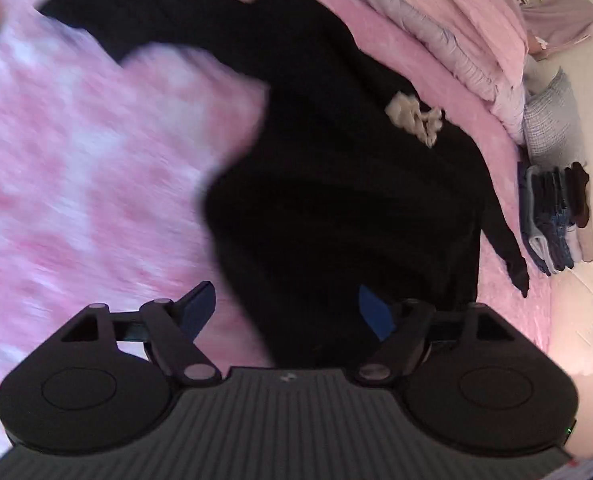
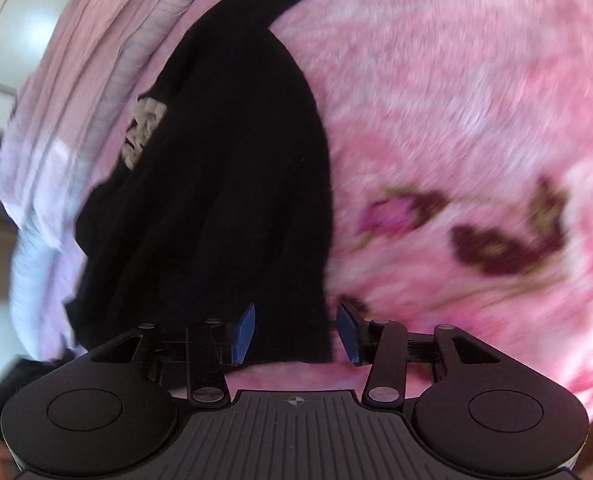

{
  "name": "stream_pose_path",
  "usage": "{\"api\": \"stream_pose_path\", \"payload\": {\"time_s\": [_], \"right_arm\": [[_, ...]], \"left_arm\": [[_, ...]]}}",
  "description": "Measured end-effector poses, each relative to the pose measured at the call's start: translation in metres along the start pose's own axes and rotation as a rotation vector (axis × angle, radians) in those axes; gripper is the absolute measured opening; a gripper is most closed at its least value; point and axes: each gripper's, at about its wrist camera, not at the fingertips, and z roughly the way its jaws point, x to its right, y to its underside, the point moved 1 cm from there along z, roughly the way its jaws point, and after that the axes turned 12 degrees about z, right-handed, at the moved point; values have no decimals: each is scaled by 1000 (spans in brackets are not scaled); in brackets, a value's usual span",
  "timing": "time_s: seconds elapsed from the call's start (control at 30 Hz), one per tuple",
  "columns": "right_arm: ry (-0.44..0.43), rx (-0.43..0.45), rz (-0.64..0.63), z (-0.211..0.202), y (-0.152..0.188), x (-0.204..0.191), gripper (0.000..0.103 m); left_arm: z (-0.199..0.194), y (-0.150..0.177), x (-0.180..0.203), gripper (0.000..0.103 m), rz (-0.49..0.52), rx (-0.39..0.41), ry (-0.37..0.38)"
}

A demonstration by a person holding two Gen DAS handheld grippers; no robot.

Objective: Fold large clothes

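Fingers of the left gripper (image 1: 284, 314) stand wide apart, the right gripper (image 2: 296, 334) half open, both holding nothing; the black garment (image 1: 336, 184) lies centre frame, spread over the pink bed (image 1: 76, 200) for folding.

Black long-sleeved garment (image 1: 336, 184) with a beige chest print, spread partly folded on pink fleece

A home bedroom: fluffy pink bed blanket (image 1: 76, 168), folded quilts (image 1: 456, 20), pillow (image 1: 550, 128), stacked clothes (image 1: 556, 220)
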Motion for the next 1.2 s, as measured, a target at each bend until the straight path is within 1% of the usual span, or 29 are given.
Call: {"api": "stream_pose_path", "payload": {"time_s": [0.03,0.07,0.1,0.13,0.17,0.2,0.23,0.27,0.3,0.4,0.47,0.5,0.57,0.6,0.63,0.67,0.7,0.73,0.77,0.8,0.83,0.9,0.93,0.97,1.0,1.07,1.13,1.17,1.2], "right_arm": [[-9,11,26,6,0,1,42],[4,13,41,12,0,2,42],[15,10,41,17,-1,1,20],[26,-7,23,20,-1,-1,5],[38,-30,1,20,-4,-4,6],[45,-36,-44,14,-6,-8,6],[46,-39,-89,4,-9,-12,6],[44,-47,-111,-7,-12,-13,5],[41,-51,-130,-21,-17,-14,5],[78,-49,-221,-64,-32,-12,5],[125,-53,-280,-80,-40,-9,5],[148,-60,-301,-81,-38,-6,5],[209,-95,-320,-67,-34,4,5],[256,-121,-340,-57,-31,8,7],[330,-141,-357,-46,-28,11,7],[435,-165,-376,-35,-26,13,9],[463,-175,-404,-32,-23,11,14],[469,-167,-430,-35,-22,6,20],[498,-152,-449,-37,-21,0,38],[530,-124,-468,-40,-22,-5,45],[543,-85,-490,-44,-24,-12,45],[540,-22,-521,-48,-30,-25,45],[545,1,-525,-48,-34,-31,45],[550,26,-522,-46,-38,-37,45],[551,46,-513,-45,-42,-42,45],[544,78,-488,-42,-47,-54,45],[539,101,-469,-38,-50,-64,45],[541,104,-464,-30,-52,-71,45],[546,105,-461,-24,-48,-77,45]], "left_arm": [[14,0,5,76,-16,-10,-15],[23,0,7,76,-28,-15,-18],[30,1,6,74,-33,-15,-36],[35,3,6,70,-37,-19,-72],[40,5,3,50,-43,-30,-98],[41,9,0,22,-44,-40,-118],[37,14,-1,11,-35,-42,-141],[29,19,-9,4,-28,-42,-144],[18,27,-13,4,-39,-31,-125],[-9,52,-24,4,-90,-27,-24],[-21,77,-19,4,-74,-44,29],[-24,92,-14,4,-62,-56,37],[-19,118,-10,3,-71,-88,37],[-11,130,-10,3,-78,-114,11],[-2,140,-11,4,-80,-138,-30],[7,147,-13,8,-65,-163,-71],[8,149,-14,9,-52,-153,-70],[5,147,-16,9,-61,-159,-60],[0,143,-18,11,-64,-161,-55],[-8,137,-19,14,-43,-148,-63],[-18,129,-20,17,-1,-127,-99],[-37,111,-28,25,77,-86,-159],[-44,100,-33,27,104,-53,-193],[-48,87,-37,32,147,-19,-243],[-49,72,-40,36,214,7,-302],[-41,39,-38,40,408,45,-444],[-23,9,-36,46,607,87,-563],[-13,-3,-43,52,687,93,-602],[-1,-18,-44,54,758,94,-631]]}}
